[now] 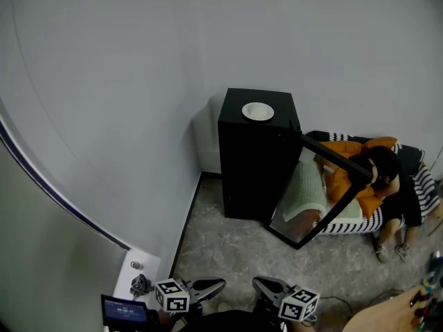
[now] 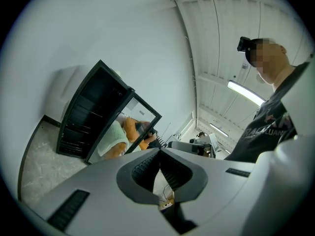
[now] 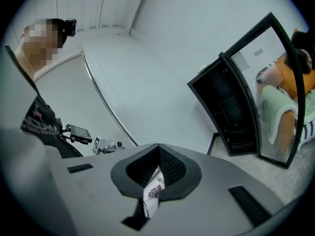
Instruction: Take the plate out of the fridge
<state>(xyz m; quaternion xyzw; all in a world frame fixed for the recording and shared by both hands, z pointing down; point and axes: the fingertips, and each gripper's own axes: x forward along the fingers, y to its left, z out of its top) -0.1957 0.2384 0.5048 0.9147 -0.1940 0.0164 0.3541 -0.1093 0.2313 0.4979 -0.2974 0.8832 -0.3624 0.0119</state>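
We are looking down into a plain room with a pale grey wall (image 1: 138,81) and a speckled floor (image 1: 235,254). A tall black fridge (image 1: 252,164) is standing against the wall, well ahead of us. Its glass door (image 1: 325,199) is hanging open and swinging out to the right. From both gripper views the shelves inside are looking dark, and we cannot tell whether anything is lying on them. Past the door, a person in an orange top is resting on striped bedding.

The plate (image 1: 257,111), small, white and round, is lying flat on top of the fridge near its front edge, not inside it. Being round, it is offering no long axis, only a rim to pinch from the side.

At the bottom of the head view we are holding both grippers close to our body. The left gripper (image 1: 216,283) and right gripper (image 1: 261,283) are sitting side by side, pointing forward. Both pairs of jaws are pressed together with nothing between them.

The plate is lying straight ahead and well apart from both grippers, across the open floor. It is lining up slightly more with the right gripper, so we are judging that hand a little better placed, though the open door is standing on that same side.
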